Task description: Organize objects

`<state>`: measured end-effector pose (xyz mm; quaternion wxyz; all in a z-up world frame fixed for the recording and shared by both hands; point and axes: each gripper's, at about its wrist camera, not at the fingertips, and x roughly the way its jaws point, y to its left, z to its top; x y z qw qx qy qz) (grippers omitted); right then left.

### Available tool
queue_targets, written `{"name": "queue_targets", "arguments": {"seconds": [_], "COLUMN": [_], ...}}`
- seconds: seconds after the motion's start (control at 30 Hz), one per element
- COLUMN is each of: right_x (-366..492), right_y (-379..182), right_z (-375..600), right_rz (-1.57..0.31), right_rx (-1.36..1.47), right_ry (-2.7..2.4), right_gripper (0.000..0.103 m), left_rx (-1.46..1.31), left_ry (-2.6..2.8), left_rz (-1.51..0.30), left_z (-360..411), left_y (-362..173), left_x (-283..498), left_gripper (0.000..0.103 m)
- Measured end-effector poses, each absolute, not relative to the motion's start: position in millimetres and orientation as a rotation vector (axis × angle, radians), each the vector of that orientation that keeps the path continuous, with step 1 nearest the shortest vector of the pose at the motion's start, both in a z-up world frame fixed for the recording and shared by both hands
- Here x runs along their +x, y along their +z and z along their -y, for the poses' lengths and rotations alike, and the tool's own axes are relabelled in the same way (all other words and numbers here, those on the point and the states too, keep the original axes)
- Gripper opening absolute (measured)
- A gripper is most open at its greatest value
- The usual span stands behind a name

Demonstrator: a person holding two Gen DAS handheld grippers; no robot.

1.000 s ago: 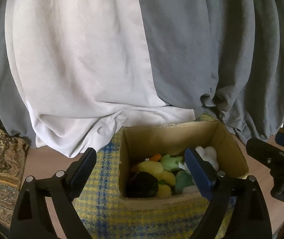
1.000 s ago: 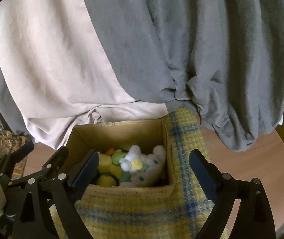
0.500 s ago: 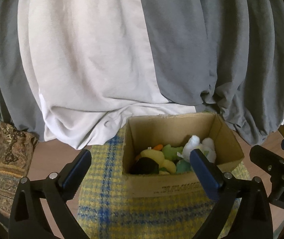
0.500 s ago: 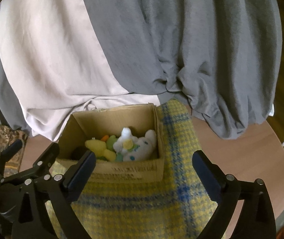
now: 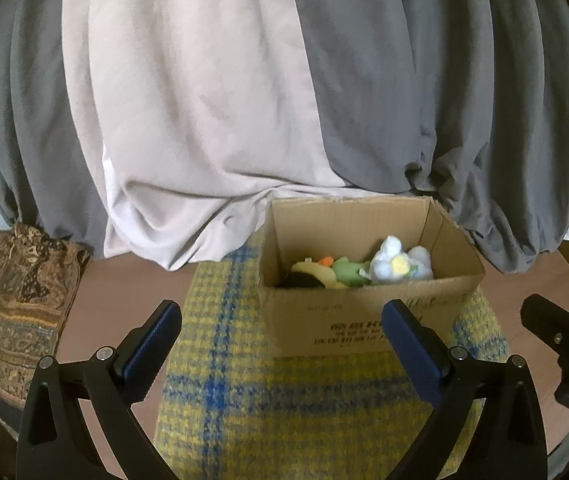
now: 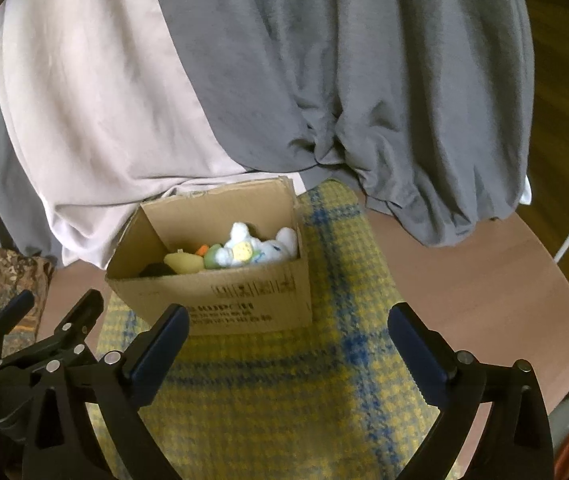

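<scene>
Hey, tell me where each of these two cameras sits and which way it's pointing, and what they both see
Left wrist: on the left gripper, looking forward and down at the cardboard box on the plaid blanket; its own open fingers show, the right gripper's fingers at the right edge.
Right wrist: on the right gripper, facing the same box from its right; its open fingers show, the left gripper lower left.
Shared: box, white plush toy, blanket, curtains.

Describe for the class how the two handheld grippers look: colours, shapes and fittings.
Both match. The left gripper has black angular arms with triangular cut-outs and silver round bolts, ending in two fingers faced with dark blue pads. The right gripper has the same black frame, silver bolts and blue-padded fingers. No cables, sleeves or legible markings show on either.
</scene>
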<state>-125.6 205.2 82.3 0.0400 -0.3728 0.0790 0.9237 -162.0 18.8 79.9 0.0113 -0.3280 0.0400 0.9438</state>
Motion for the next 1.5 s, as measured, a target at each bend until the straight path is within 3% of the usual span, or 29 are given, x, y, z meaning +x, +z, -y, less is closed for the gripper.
{"name": "queue_targets", "arguments": {"seconds": [1.5], "right_x": [-4.5], "right_y": [-15.1], "right_z": [-210.1], "right_rz": [-0.255], "right_rx": [-1.192], "right_ry": [2.730], "right_gripper": [0.100], "left_rx": [-1.227], "left_ry": [2.909], "left_rz": [-0.158], "left_z": [-10.7], "left_y": [-25.8], "left_x": [-41.0], "left_gripper": [0.102]}}
